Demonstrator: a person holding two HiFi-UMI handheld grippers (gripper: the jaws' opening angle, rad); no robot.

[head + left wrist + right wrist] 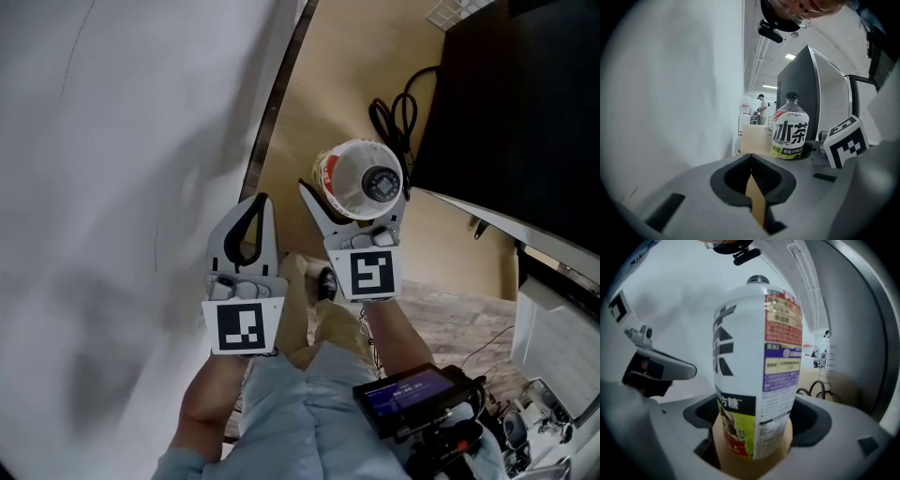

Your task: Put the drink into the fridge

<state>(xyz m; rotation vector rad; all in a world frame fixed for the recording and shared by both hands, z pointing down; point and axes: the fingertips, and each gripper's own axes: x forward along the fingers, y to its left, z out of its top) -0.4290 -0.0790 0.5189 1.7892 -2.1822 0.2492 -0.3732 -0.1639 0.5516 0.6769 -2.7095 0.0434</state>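
Drink bottle (757, 357) within wide-spread right hand-held gripper (354, 192)

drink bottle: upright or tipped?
Upright. The white-labelled plastic drink bottle stands with its dark cap on top in both gripper views; the head view looks down on the cap.

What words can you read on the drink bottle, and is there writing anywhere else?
"冰茶": big characters on the drink bottle label.
"元气森林": small, at the top of that label.
"196°C": small, under the big characters.
"糖": on the label's other side, in the right gripper view.
Fine print on the bottle's purple and white panels: too small to read.
Small screen near the person's waist: blurred, unreadable.
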